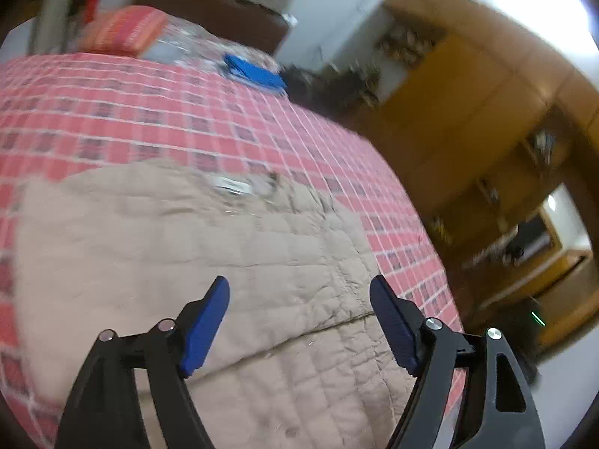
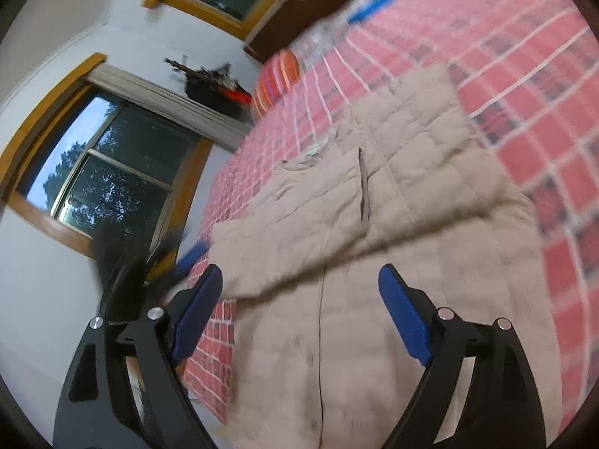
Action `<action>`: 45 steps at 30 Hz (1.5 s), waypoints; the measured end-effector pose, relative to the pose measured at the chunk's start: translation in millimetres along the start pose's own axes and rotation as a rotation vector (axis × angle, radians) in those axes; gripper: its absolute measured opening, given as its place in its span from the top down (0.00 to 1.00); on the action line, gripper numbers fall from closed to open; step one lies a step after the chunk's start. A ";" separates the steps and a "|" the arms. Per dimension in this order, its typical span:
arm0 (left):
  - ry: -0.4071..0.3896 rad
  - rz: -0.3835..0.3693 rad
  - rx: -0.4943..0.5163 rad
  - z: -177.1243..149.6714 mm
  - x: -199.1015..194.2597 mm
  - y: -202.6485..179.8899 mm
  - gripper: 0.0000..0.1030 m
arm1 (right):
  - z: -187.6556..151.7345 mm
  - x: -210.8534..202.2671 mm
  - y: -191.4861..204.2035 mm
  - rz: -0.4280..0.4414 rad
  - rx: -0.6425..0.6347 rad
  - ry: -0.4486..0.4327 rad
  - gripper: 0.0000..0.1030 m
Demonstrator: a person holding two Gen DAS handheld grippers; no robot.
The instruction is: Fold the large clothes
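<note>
A large beige quilted jacket (image 1: 209,247) lies spread on a bed with a red checked cover (image 1: 112,112). A white label sits at its collar (image 1: 234,186). My left gripper (image 1: 299,292) hovers open above the jacket's lower part, nothing between its blue pads. In the right wrist view the same jacket (image 2: 374,202) shows a sleeve folded across the body and a dark zip line down the middle. My right gripper (image 2: 299,288) is open above the jacket's near part, empty. The other gripper's blue pad (image 2: 189,258) shows blurred at the bed's left edge.
A blue flat object (image 1: 256,73) and a striped orange pillow (image 1: 123,30) lie at the bed's far end. Wooden cabinets (image 1: 468,119) stand right of the bed. Windows (image 2: 112,172) and a white wall flank the bed's left side in the right wrist view.
</note>
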State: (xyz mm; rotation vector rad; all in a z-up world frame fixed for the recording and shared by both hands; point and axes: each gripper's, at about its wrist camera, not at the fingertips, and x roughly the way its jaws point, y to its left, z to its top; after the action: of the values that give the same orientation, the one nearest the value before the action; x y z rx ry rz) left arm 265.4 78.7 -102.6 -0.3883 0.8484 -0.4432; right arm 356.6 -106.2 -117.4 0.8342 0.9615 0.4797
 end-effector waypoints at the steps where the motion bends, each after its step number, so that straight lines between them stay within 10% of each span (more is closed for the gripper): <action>1: -0.013 0.010 -0.004 -5.4 -10.6 6.1 0.22 | 14.6 15.5 -7.1 -0.005 0.034 0.027 0.23; 11: -0.077 0.094 -0.183 -71.6 -99.1 106.7 0.22 | 68.7 115.9 -28.1 -0.093 0.098 0.233 0.33; 16: -0.098 0.116 -0.241 -71.0 -116.1 132.2 0.22 | 76.2 124.1 -14.4 -0.147 0.014 0.242 0.89; 18: -0.110 0.103 -0.248 -65.3 -117.4 134.7 0.22 | 82.7 106.7 -1.3 -0.148 -0.031 0.202 0.93; 29: -0.069 -0.060 -0.233 -8.7 -45.5 118.1 0.22 | 99.0 28.5 -5.2 -0.201 -0.092 0.055 0.95; 39: 0.076 0.032 -0.251 2.8 42.1 154.4 0.23 | 91.0 61.3 -69.0 -0.319 -0.060 0.092 0.91; 45: 0.047 -0.002 -0.220 14.4 27.2 142.8 0.22 | 90.6 31.5 -47.5 -0.332 -0.140 -0.008 0.79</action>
State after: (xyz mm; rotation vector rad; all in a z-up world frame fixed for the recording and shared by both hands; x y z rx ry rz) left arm 323.7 186.9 -181.6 -0.5831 0.9459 -0.3626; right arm 450.8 -149.7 -143.7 0.5368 1.0236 0.2531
